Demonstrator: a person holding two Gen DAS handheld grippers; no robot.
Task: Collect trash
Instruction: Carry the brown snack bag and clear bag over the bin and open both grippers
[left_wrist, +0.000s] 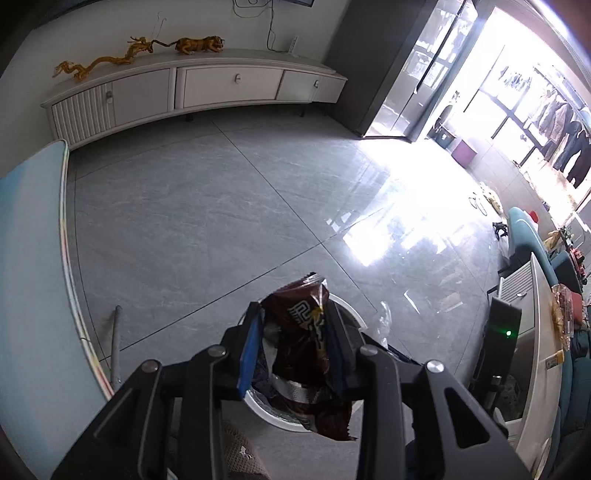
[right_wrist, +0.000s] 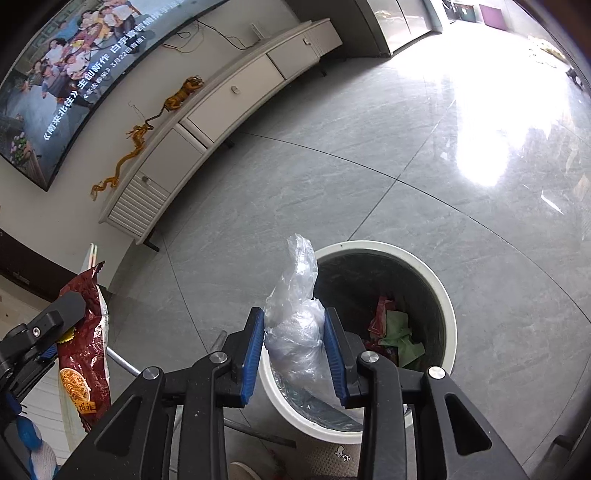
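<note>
You stand over the grey tiled floor (right_wrist: 369, 166), with the white TV cabinet (right_wrist: 229, 96) along the far wall, well apart from the work. Nothing loose on the open floor reads as trash from either wrist view; the cluttered table (left_wrist: 543, 332) at the right edge of the left view may hold more, but I cannot tell.

The white round trash bin (right_wrist: 448, 295) sits on the floor just below both tools. It already holds some red and green wrappers (right_wrist: 395, 328) at its bottom, so part of the collection looks done.

Your right gripper (right_wrist: 295, 354) is clenched on a crumpled clear plastic bag (right_wrist: 295, 325); both blue pads press its sides, and the bag hangs over the bin's near rim, its lower part inside the mouth.

Your left gripper (left_wrist: 293, 350) grasps a dark red noodle wrapper (left_wrist: 306, 343), pinched between the pads. In the left view it hangs above the bin's opening; in the right view it appears off to the left of the bin, so whether it is truly over the mouth is uncertain.

Judgement: the carry is finished and both items are at the bin. Remaining: release both and confirm they land inside.
</note>
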